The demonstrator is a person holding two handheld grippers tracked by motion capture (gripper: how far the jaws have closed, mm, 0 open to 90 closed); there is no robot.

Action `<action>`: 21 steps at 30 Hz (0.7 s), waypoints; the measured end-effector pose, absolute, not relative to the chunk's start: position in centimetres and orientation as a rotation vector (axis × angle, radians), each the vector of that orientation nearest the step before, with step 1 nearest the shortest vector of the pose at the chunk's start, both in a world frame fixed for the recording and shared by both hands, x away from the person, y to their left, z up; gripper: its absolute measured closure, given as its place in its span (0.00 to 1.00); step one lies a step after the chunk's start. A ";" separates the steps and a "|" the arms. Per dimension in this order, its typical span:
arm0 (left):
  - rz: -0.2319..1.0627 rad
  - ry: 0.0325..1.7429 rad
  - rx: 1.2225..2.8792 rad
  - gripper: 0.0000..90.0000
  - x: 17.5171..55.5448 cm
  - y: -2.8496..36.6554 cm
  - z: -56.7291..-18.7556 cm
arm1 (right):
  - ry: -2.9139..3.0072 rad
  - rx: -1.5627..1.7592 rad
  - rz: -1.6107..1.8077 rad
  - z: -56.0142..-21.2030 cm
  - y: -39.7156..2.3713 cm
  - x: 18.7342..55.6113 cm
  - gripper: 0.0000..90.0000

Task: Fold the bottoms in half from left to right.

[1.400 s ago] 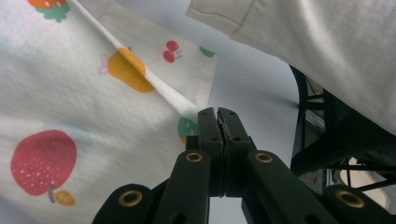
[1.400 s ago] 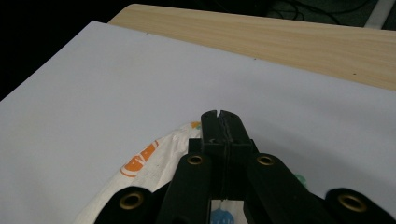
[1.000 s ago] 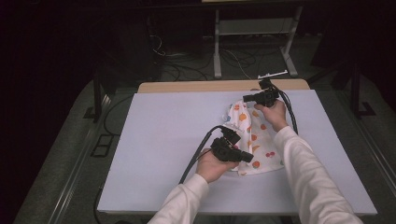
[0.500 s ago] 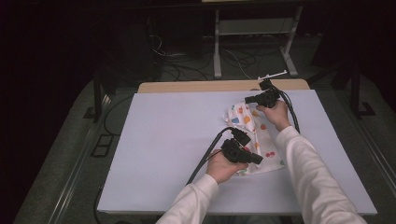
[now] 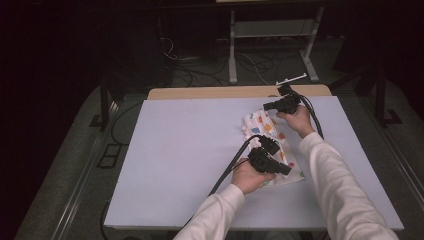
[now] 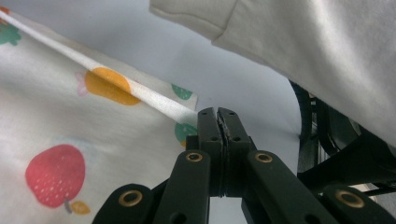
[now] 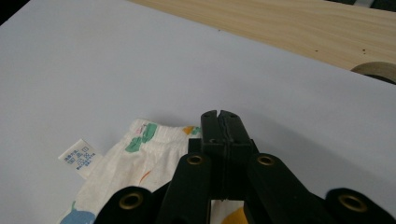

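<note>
The fruit-print garment (image 5: 272, 150) lies right of centre in the high view, on the white table cover (image 5: 190, 160). Left gripper (image 5: 287, 170): jaws pressed together, pinching the garment's lower edge. Right gripper (image 5: 265, 106): jaws pressed together, pinching its upper edge, near the care label (image 7: 80, 157).

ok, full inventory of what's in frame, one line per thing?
white fruit-print cloth garment: 1, white with red, orange, green and blue prints, right half of the sheet
white care label: 1, at the garment's edge
pale lilac table sheet: 1, covers the tabletop
light wooden tabletop strip: 1, far edge
white metal stand: 1, on the floor behind
left gripper: black, shut on the garment's near corner
right gripper: black, shut at the garment's far end
</note>
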State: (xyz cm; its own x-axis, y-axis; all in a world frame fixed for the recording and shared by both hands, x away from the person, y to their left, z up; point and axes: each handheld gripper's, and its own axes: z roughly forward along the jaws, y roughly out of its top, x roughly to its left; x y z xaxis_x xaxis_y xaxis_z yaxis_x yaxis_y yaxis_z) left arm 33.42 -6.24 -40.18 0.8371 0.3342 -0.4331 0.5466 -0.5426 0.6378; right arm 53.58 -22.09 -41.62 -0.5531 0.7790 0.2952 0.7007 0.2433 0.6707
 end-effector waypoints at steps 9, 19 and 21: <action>-0.340 0.634 2.203 0.99 33.7 -8.0 -40.4 | 2.408 1.419 1.200 -41.6 -22.7 53.5 0.98; -0.365 0.633 2.199 0.99 34.0 -9.5 -41.0 | 2.418 1.421 1.186 -41.8 -23.2 53.3 0.98; -0.369 0.636 2.197 0.99 34.1 -9.6 -41.2 | 2.424 1.415 1.180 -41.9 -23.3 53.3 0.98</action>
